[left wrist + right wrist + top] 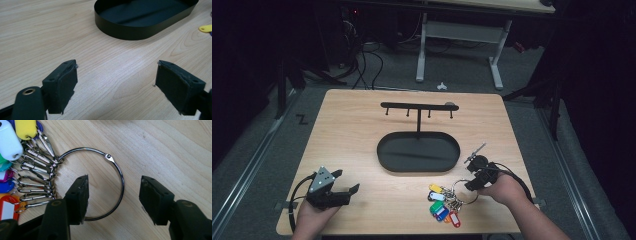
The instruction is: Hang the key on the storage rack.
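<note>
stage: early, likely hanging unstarted | right gripper (113, 195) wide, jaws straddling key ring (120, 173) wire on table | left gripper (116, 87) wide, empty | hook stand (418, 107) bare

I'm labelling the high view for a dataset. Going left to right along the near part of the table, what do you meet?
Left tongs → black oval tray → bunch of coloured key tags → metal ring → right tongs.
</note>
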{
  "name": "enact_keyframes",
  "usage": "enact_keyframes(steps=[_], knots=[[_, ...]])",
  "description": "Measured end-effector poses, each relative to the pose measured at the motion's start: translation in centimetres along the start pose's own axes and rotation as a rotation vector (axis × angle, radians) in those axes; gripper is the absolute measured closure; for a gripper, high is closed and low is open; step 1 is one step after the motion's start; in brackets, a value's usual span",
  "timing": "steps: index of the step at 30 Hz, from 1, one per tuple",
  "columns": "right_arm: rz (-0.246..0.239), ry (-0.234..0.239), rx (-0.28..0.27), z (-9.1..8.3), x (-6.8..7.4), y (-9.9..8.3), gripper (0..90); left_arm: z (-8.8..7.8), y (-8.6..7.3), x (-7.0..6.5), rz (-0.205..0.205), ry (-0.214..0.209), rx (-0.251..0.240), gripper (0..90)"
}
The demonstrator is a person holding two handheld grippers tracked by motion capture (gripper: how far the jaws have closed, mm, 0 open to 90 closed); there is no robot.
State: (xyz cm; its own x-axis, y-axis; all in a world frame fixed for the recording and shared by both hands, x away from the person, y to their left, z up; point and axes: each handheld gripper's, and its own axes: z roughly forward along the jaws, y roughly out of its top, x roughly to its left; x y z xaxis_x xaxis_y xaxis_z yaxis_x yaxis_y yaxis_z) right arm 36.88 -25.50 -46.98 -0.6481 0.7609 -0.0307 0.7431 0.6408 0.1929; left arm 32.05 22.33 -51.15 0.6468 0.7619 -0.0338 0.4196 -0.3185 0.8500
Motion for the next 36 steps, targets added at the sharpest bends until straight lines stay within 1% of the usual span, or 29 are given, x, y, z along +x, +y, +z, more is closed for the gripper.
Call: enact_keyframes(steps=[1, 2, 6, 8, 9, 10, 11, 13, 15, 18, 20, 21, 22, 23, 24, 25, 26, 27, 28, 29, 32, 33, 36], knots=[[0.0, 0.0, 0.0, 0.0, 0.0, 0.0, 43.8, 0.0, 0.0, 0.0, -0.001, 0.0, -0.001, 18.2], [-0.013, -0.005, 0.017, 0.2, 0.0, 0.3, 44.1, 0.0, 0.0, 0.0, -0.002, 0.001, -0.003, 18.2], [-0.005, 0.008, 0.033, 0.4, 0.1, 0.7, 45.1, -0.1, 0.0, 0.0, -0.002, -0.001, -0.003, 18.2], [-0.023, 0.002, 0.042, 0.4, 0.3, 0.9, 45.4, -0.1, 0.0, 0.0, -0.002, -0.003, -0.003, 18.2], [-0.016, 0.003, 0.049, 0.4, 0.4, 1.0, 45.6, -0.1, 0.0, 0.0, -0.002, -0.004, -0.003, 18.2], [-0.03, 0.002, 0.046, 0.4, 0.4, 1.1, 45.8, -0.1, 0.0, 0.0, -0.003, -0.005, -0.003, 18.2], [-0.028, 0.003, 0.048, 0.4, 0.5, 1.2, 46.2, -0.1, 0.0, 0.0, -0.002, -0.005, -0.003, 18.2], [-0.048, 0.005, 0.056, 0.5, 0.5, 1.3, 47.3, -0.1, 0.0, -0.1, -0.003, -0.006, -0.003, 18.2], [-0.047, 0.007, 0.068, 0.6, 0.5, 1.4, 48.6, -0.1, 0.0, -0.1, -0.003, -0.007, -0.003, 18.2], [-0.016, 0.005, 0.083, 0.6, 0.5, 1.6, 48.7, -0.1, 0.0, -0.1, -0.004, -0.007, -0.002, 18.2], [-0.02, 0.005, 0.082, 0.5, 0.5, 1.9, 50.0, 0.0, 0.0, -0.1, -0.002, -0.009, 0.002, 18.2], [-0.011, 0.009, 0.088, 0.5, 0.5, 2.1, 51.9, 0.0, 0.0, -0.1, -0.001, -0.008, 0.002, 18.2], [-0.011, 0.009, 0.088, 0.5, 0.5, 2.1, 51.9, 0.0, 0.0, -0.1, -0.001, -0.008, 0.003, 18.2], [-0.027, 0.007, 0.088, 0.5, 0.4, 2.1, 52.3, 0.1, 0.0, -0.1, 0.001, -0.012, 0.005, 18.3], [-0.033, 0.002, 0.093, 0.7, 0.3, 2.2, 53.2, 0.1, 0.0, -0.1, 0.003, -0.013, 0.006, 18.4], [-0.02, 0.005, 0.103, 0.7, 0.4, 2.3, 54.7, 0.2, 0.0, -0.2, 0.006, -0.015, 0.009, 18.4], [-0.027, 0.003, 0.109, 0.9, 0.2, 2.4, 57.6, 0.2, 0.0, -0.2, 0.009, -0.016, 0.012, 18.4], [-0.016, 0.008, 0.121, 1.0, 0.2, 2.6, 60.0, 0.2, 0.0, -0.2, 0.009, -0.017, 0.012, 18.3], [-0.028, 0.008, 0.12, 1.1, 0.1, 2.6, 60.9, 0.2, 0.0, -0.3, 0.01, -0.017, 0.011, 18.4], [-0.04, 0.0, 0.131, 1.2, 0.0, 2.7, 62.2, 0.2, 0.0, -0.2, 0.01, -0.017, 0.012, 18.4], [-0.052, 0.016, 0.154, 1.6, -0.3, 2.9, 63.6, 0.1, 0.0, -0.3, 0.009, -0.014, 0.01, 18.4], [-0.044, 0.02, 0.162, 1.8, -0.5, 2.9, 64.0, 0.0, 0.0, -0.3, 0.009, -0.013, 0.01, 18.4], [-0.042, 0.041, 0.179, 2.1, -0.8, 3.0, 64.4, -0.1, -0.1, -0.3, 0.012, -0.015, 0.01, 18.6]])
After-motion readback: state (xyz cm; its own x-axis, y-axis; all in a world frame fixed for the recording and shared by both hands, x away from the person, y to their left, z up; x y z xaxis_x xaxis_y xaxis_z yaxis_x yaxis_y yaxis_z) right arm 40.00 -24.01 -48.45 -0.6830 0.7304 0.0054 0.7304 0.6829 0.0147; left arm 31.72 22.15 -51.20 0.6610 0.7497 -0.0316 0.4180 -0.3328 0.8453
